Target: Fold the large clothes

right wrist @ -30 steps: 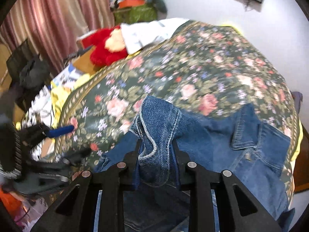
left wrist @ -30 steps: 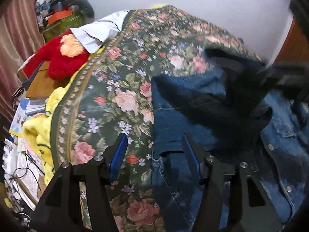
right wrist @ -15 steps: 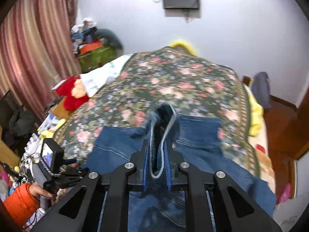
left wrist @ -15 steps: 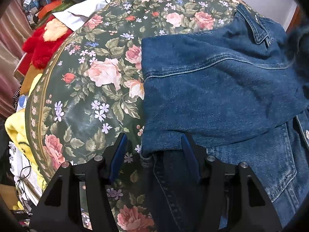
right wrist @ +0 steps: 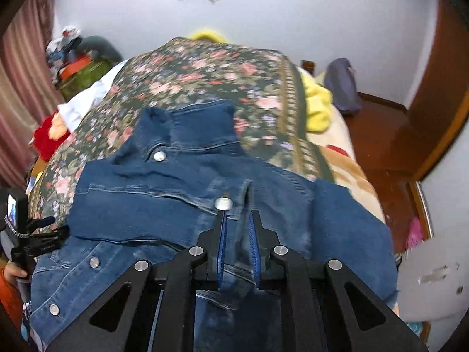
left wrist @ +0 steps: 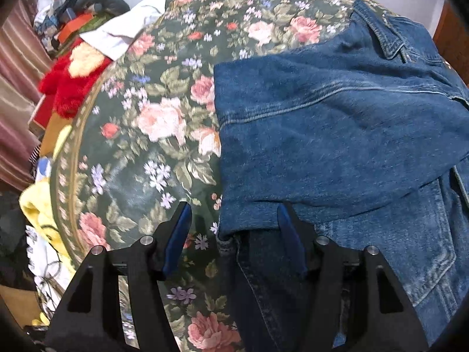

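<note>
Left wrist view: left tool [left wrist: 234, 228] hovering low, released wide, straddling edge of denim jacket [left wrist: 337, 146] lying on floral bedspread [left wrist: 152, 135]. Right wrist view: right tool [right wrist: 236, 243] angling down over jacket [right wrist: 176, 199], blue pads [right wrist: 222, 249] narrowly parted, cloth fold sitting between; clenched or not, cannot tell.

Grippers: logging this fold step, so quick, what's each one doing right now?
Left gripper: open, jaws wide over the denim jacket edge, gripping nothing.
Right gripper: jaws narrow with denim between them; whether it still grips cannot be told.
</note>
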Motion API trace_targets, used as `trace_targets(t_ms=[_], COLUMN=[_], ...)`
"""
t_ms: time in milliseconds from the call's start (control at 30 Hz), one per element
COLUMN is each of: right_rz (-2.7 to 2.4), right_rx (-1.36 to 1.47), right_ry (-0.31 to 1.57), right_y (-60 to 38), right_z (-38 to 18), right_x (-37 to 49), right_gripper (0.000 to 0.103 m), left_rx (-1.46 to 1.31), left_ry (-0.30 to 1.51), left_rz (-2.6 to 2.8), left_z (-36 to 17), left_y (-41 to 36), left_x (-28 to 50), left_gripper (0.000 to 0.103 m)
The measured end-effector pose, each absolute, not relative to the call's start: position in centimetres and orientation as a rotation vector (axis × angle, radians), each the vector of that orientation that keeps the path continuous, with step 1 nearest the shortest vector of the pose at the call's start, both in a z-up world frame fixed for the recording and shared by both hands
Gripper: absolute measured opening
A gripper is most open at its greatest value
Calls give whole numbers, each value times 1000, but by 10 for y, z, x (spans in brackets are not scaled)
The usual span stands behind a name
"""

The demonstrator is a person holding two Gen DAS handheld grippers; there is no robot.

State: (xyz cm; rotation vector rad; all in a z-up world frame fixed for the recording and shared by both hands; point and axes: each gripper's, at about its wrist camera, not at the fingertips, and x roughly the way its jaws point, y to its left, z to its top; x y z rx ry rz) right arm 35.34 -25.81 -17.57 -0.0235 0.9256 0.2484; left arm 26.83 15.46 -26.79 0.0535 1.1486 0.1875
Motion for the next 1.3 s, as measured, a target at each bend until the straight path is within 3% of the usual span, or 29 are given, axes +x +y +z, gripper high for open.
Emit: trace_targets(t_ms=[267, 367, 600, 700, 833, 1300], right_rz=[146, 106, 34, 28, -11, -10], right_rx=[24, 75, 106, 116, 143, 261], right_ry=[859, 850, 1053, 1200, 1248, 1264], right_y=[-310, -339, -392, -409, -432, -485], right_z=[-130, -120, -173, -222, -259, -268], right_x=[344, 338, 339, 337, 325, 312], right_gripper=[13, 13, 13, 13, 13, 13], left_rx=[102, 98, 112, 126, 163, 247], left_ry=[1006, 953, 877, 895, 949, 1134], left_rz=[125, 75, -98, -163, -225, -285], left_z=[-199, -172, -132, -135, -151, -227], left_y=[127, 109, 39, 11, -29, -111], left_x=[280, 288, 317, 328, 345, 386], left_gripper=[61, 70, 77, 78, 78, 78])
